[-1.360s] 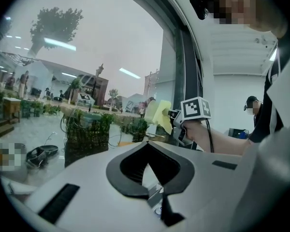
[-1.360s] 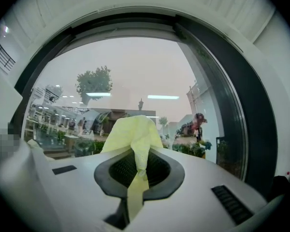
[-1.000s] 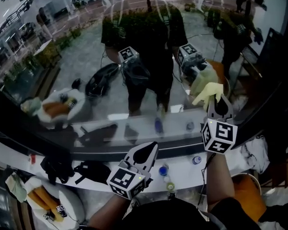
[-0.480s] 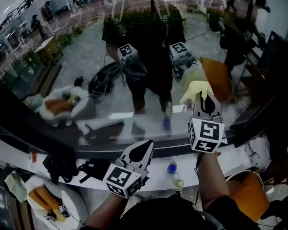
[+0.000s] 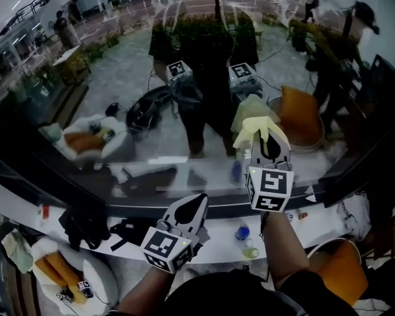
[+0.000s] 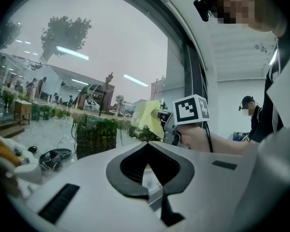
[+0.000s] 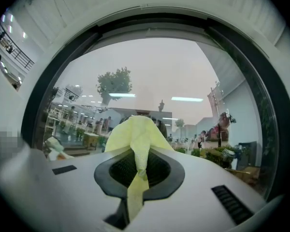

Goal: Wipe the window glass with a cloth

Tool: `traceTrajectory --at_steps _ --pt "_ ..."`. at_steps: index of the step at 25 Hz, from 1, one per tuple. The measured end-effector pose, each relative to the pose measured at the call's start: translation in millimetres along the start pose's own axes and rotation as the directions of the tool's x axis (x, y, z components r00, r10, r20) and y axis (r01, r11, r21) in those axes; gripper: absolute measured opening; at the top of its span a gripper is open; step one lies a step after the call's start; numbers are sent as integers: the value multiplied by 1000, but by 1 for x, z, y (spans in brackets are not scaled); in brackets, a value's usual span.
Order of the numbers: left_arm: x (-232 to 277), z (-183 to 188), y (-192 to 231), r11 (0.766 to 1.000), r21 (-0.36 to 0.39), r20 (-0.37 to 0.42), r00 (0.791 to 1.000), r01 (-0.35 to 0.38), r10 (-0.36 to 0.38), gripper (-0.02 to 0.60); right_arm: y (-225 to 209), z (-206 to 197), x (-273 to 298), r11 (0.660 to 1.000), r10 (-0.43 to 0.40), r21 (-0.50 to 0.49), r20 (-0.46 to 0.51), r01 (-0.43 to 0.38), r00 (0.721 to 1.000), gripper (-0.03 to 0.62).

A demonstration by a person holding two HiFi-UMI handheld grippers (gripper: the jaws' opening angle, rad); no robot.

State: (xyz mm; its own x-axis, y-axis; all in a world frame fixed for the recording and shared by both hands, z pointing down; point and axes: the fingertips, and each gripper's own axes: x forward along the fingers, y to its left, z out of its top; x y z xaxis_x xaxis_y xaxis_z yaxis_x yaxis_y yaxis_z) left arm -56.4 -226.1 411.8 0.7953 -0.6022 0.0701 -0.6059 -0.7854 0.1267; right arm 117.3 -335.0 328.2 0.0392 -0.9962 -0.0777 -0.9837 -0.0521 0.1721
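Observation:
The window glass (image 5: 118,78) fills the upper head view and mirrors me and both grippers. My right gripper (image 5: 267,139) is raised in front of the pane, shut on a pale yellow cloth (image 5: 255,128) that bunches out past its tips against the glass. In the right gripper view the cloth (image 7: 135,132) is pinched between the jaws (image 7: 138,150). My left gripper (image 5: 199,201) hangs lower, near the sill, shut with nothing in it. Its own view shows the closed jaws (image 6: 147,146), and beyond them the right gripper's marker cube (image 6: 190,109) and the cloth (image 6: 147,116).
Below the glass runs a white sill (image 5: 296,226) carrying small bottles (image 5: 243,232) and a black bag (image 5: 128,232). A plush toy (image 5: 52,268) lies at lower left, an orange tub (image 5: 336,268) at lower right. Another person (image 6: 253,117) stands off to the right.
My right gripper has slid the cloth leftward and slightly up across the glass. The left gripper has stayed low near the sill.

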Motion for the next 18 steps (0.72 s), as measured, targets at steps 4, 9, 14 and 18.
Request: traceTrajectory --at_steps 4,9,14,18 --pt "-25 -1 22 998 -36 10 999 -45 45 -2 36 1 3 1000 29 4 -5 -29 1000 37" --pt "-54 -3 49 996 -45 9 997 -80 80 -2 92 2 11 996 88 8 -10 -88 996 37" --pt "-86 -11 77 992 -47 2 993 -115 115 -2 137 6 19 994 107 23 3 -107 994 37" --pt "-116 -15 102 989 -35 -3 989 -145 145 -2 178 6 24 991 128 43 4 -128 992 37"
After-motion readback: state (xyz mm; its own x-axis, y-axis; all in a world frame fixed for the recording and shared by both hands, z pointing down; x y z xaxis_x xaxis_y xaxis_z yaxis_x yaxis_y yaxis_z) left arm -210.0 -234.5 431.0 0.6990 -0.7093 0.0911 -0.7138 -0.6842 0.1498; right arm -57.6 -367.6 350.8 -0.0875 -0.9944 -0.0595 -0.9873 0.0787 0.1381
